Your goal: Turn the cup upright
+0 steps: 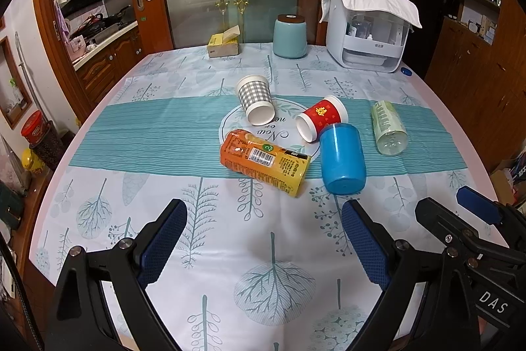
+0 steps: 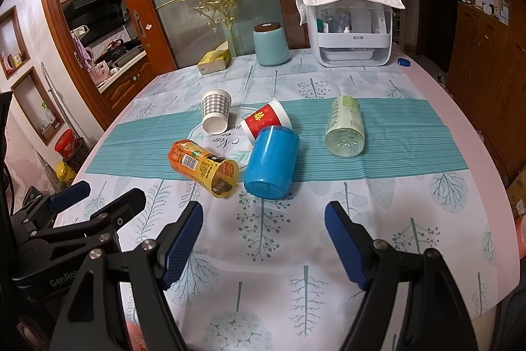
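Several cups lie on their sides in the middle of the table: a grey checked paper cup (image 1: 255,99) (image 2: 215,110), a red paper cup (image 1: 320,117) (image 2: 264,120), a blue plastic cup (image 1: 342,158) (image 2: 271,162), an orange-yellow cup (image 1: 264,161) (image 2: 203,166) and a clear green cup (image 1: 388,127) (image 2: 345,127). My left gripper (image 1: 264,216) is open and empty, short of the cups. My right gripper (image 2: 263,216) is open and empty, just short of the blue cup. It also shows at the right edge of the left wrist view (image 1: 453,206).
At the far edge of the table stand a teal canister (image 1: 290,37) (image 2: 271,44), a tissue box (image 1: 223,43) (image 2: 215,58) and a white appliance under a cloth (image 1: 368,28) (image 2: 353,25). A blue cap (image 1: 406,71) lies beside it. A patterned tablecloth (image 1: 230,252) covers the table.
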